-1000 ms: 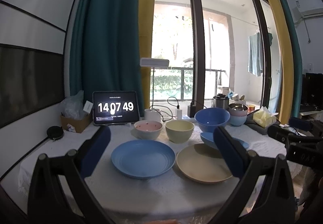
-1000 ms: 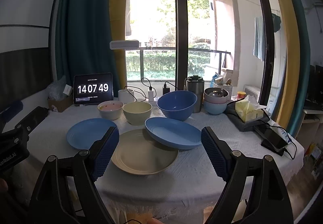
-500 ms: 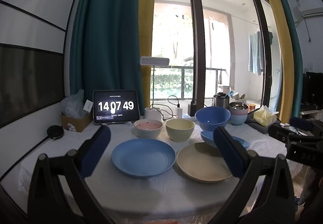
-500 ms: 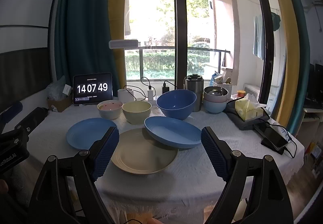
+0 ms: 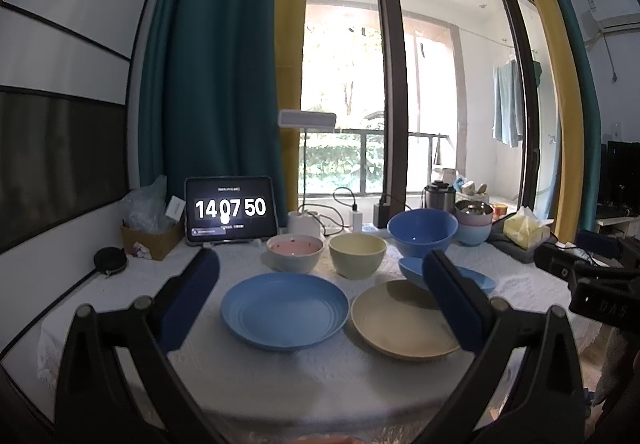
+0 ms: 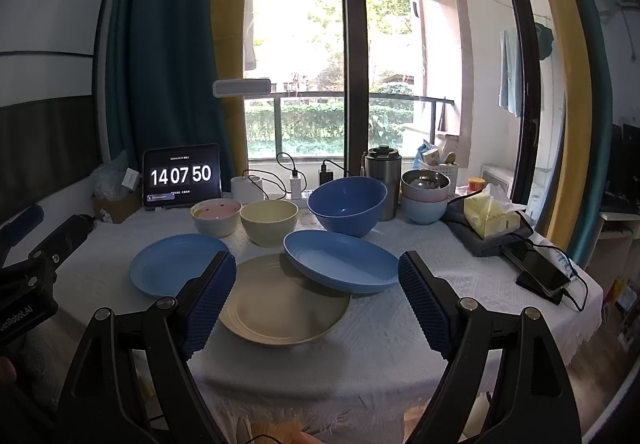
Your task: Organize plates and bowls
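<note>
A round blue plate (image 5: 285,310) (image 6: 178,264) lies on the white tablecloth, with a beige plate (image 5: 404,320) (image 6: 282,300) to its right. An oval blue dish (image 6: 340,260) (image 5: 412,269) leans on the beige plate's far edge. Behind them stand a pink bowl (image 5: 295,252) (image 6: 216,217), a pale yellow bowl (image 5: 357,255) (image 6: 269,221) and a tilted big blue bowl (image 5: 422,232) (image 6: 347,210). My left gripper (image 5: 320,304) is open, held back over the near edge. My right gripper (image 6: 318,298) is open too, nothing between its fingers.
A tablet clock (image 6: 182,176) stands at the back left by a cardboard box (image 5: 150,242). Stacked small bowls (image 6: 424,194), a steel canister (image 6: 383,180), a tissue pack (image 6: 490,218) and a phone on a cable (image 6: 542,274) crowd the right. Chargers and cables (image 6: 294,182) lie at the back.
Both grippers stay open and nearly still, with only a slight drift of view. The dishes have not moved. The clock went from 14:07:49 to 14:07:50.
</note>
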A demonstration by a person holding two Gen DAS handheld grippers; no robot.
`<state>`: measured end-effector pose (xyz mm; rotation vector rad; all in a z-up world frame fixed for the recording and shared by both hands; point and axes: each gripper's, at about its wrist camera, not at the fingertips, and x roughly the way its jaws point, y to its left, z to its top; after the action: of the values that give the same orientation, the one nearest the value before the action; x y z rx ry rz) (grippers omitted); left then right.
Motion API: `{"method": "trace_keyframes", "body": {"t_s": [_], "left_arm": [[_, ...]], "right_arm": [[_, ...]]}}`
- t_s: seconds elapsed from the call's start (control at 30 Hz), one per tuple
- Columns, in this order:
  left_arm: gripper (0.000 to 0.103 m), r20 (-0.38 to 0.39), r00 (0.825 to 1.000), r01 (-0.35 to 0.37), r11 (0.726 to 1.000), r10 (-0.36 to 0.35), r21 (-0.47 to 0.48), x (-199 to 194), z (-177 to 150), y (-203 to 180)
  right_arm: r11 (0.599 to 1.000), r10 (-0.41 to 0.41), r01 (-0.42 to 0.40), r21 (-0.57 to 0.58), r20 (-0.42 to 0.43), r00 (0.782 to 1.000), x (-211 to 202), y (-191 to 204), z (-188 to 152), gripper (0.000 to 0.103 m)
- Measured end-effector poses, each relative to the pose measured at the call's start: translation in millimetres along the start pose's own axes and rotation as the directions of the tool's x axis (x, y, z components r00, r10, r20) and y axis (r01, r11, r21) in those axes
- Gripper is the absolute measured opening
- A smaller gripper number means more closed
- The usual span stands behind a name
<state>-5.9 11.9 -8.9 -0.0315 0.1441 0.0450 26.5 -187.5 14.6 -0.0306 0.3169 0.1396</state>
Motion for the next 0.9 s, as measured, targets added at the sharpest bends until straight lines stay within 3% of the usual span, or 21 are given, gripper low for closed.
{"method": "trace_keyframes", "body": {"t_s": [0.9], "left_arm": [[0.102, -0.047, 0.999, -0.004, 0.999, 0.006, 0.037, 22, -3, -13]], "right_arm": [[1.000, -0.007, 0.007, 0.027, -0.004, 1.000, 11, -11, -5, 0.086]]}}
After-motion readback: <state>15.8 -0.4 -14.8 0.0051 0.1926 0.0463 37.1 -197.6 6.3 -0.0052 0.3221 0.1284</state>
